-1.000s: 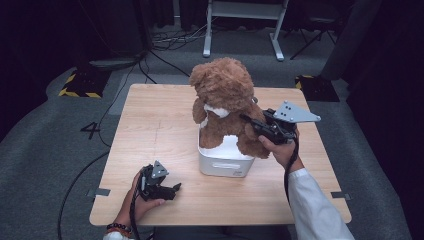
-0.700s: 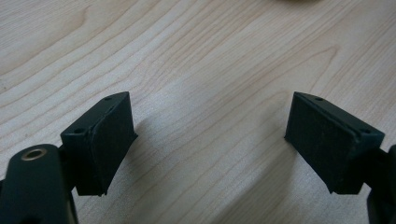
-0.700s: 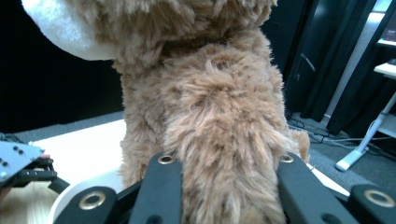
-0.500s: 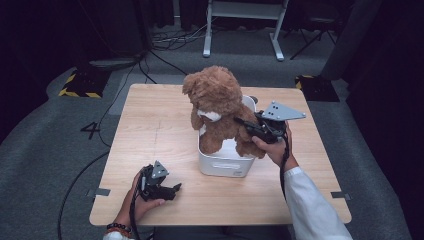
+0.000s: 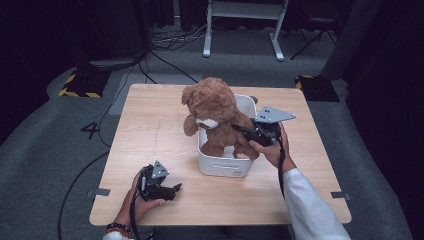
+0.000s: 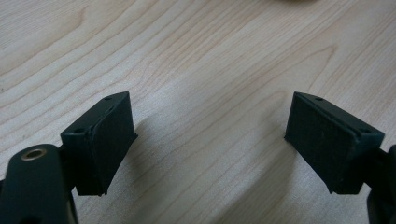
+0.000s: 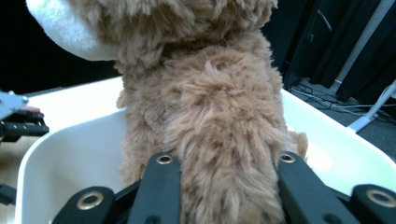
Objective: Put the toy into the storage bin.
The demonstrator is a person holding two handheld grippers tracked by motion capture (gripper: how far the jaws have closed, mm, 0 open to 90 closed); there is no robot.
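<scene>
The right gripper (image 5: 245,131) pinches the fluffy brown plush teddy bear (image 5: 214,115) by one limb, lowering it into the white plastic tub (image 5: 225,164) mid-table. Soft, light and squashy, it probably holds best at a limb. The left gripper (image 5: 172,190) rests wide and empty, near left.

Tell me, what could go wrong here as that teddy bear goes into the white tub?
The right gripper pinches only one furry limb of the teddy bear, so the plush might slip out. The bear rises well above the white tub and could flop over its rim. The left gripper rests open on the table, so nothing steadies the tub.
</scene>
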